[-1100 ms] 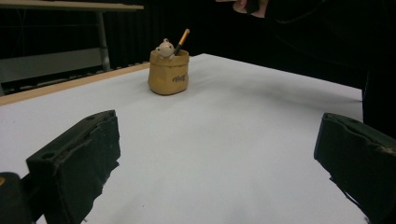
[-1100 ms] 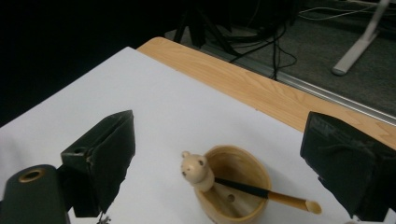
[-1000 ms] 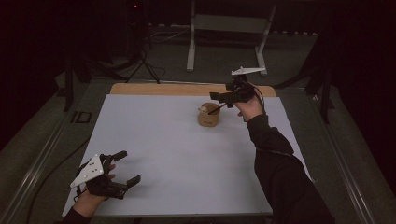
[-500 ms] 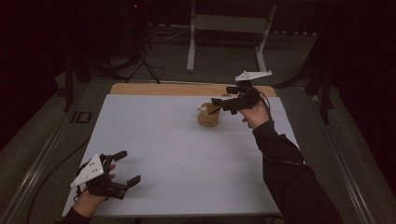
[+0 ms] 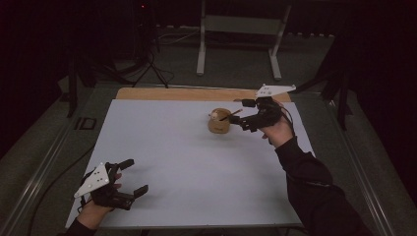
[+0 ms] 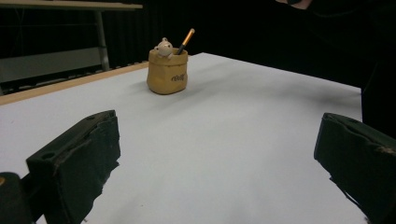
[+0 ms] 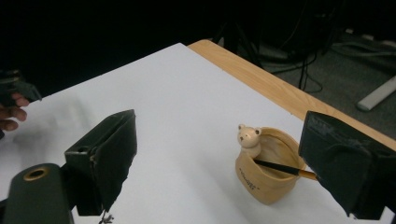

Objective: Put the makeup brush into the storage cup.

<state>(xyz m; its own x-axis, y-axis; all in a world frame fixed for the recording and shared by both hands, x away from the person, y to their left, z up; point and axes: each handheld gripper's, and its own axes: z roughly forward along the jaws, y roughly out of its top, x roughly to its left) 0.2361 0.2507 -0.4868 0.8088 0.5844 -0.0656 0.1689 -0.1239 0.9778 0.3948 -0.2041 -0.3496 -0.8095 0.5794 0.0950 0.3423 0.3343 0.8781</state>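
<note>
Tan bear pen holder (image 5: 219, 121) sits far centre-right on the white table (image 5: 196, 167), pencil (image 5: 230, 115) inside leaning right. Right gripper (image 5: 238, 118) just right of it, jaws spread, holding nothing. Left gripper (image 5: 134, 177) near-left, jaws spread, well apart. Nothing between.

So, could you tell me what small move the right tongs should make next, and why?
Probably draw the right tongs back from the holder: they stand open, and the pencil already leans inside it beside the little bear. The left tongs rest open at the near edge.
</note>
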